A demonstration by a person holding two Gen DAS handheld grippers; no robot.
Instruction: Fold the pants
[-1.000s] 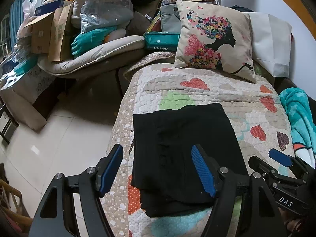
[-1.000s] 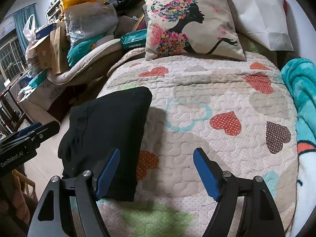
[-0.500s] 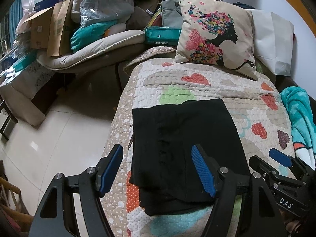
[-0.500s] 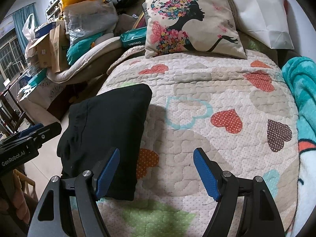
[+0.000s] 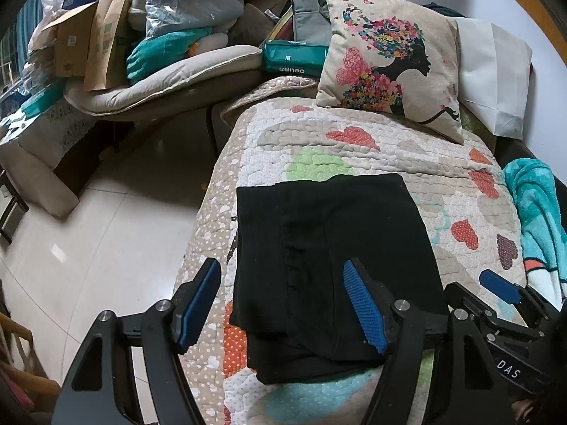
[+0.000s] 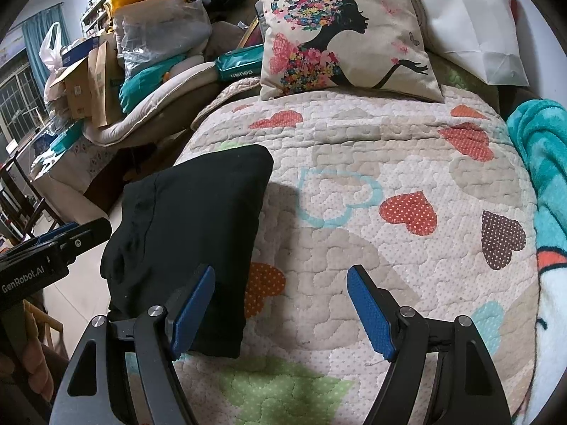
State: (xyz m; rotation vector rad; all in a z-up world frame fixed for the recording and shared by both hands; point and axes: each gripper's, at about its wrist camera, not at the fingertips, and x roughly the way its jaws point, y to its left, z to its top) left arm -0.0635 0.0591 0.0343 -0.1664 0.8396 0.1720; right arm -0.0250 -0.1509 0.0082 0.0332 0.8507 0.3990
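The left gripper [image 5: 283,304] hangs above the quilt's [image 5: 354,152] left edge with its blue pads spread wide and nothing pinched between them. Under it lie the black pants [image 5: 329,248], folded into a flat, roughly rectangular stack along that left edge, with a lower layer peeking out at the near end. How many layers are in the stack is hard to tell against the dark cloth. Right of the pants, the right gripper [image 6: 281,310] hovers over bare quilt with jaws also released; its left pad sits over the pants' near right corner. At the quilt's far edge a printed cushion [image 6: 340,35] leans upright, and a teal blanket [image 6: 545,177] runs along the right edge.
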